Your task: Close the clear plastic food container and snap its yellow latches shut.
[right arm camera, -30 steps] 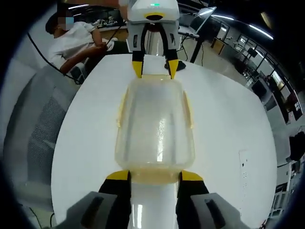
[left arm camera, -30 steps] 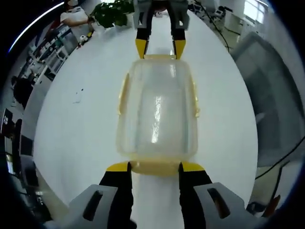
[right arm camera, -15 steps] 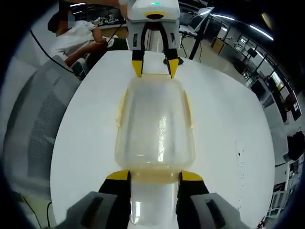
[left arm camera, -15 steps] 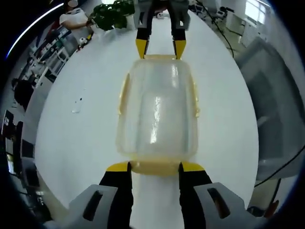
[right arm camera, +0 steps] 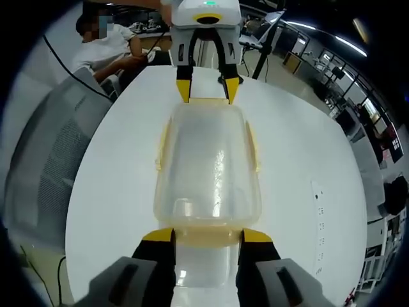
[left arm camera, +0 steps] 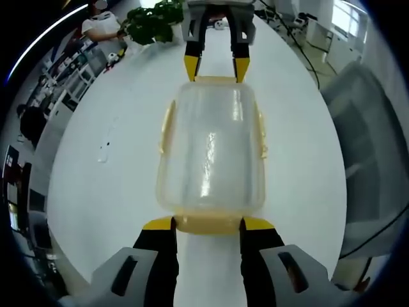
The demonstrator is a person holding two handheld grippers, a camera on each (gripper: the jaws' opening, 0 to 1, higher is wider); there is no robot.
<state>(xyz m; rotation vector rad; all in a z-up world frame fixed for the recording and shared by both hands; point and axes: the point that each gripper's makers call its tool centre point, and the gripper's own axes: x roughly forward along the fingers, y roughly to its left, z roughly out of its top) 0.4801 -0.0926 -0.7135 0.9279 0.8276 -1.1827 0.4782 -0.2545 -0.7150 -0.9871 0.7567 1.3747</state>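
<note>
The clear plastic food container (left arm camera: 211, 147) with its lid on lies lengthwise between my two grippers over the white table (left arm camera: 96, 192). My left gripper (left arm camera: 208, 224) has its jaws shut on the near yellow end latch (left arm camera: 208, 225). My right gripper (left arm camera: 216, 64) pinches the far end latch. Yellow side latches (left arm camera: 166, 128) stick out along both long edges. In the right gripper view the same container (right arm camera: 208, 166) runs from my right gripper (right arm camera: 208, 235) up to the left gripper (right arm camera: 206, 86). Its side latches (right arm camera: 163, 150) flare outward.
A grey mesh chair (left arm camera: 370, 128) stands beside the table, also seen as the chair (right arm camera: 45, 166). A seated person (right arm camera: 108, 48) is at the far edge. A potted plant (left arm camera: 150, 13) stands beyond the table. A white power strip (right arm camera: 323, 211) lies on the tabletop.
The table and room have slid a little in both views as the cameras moved. The container keeps the same place between both grippers.
</note>
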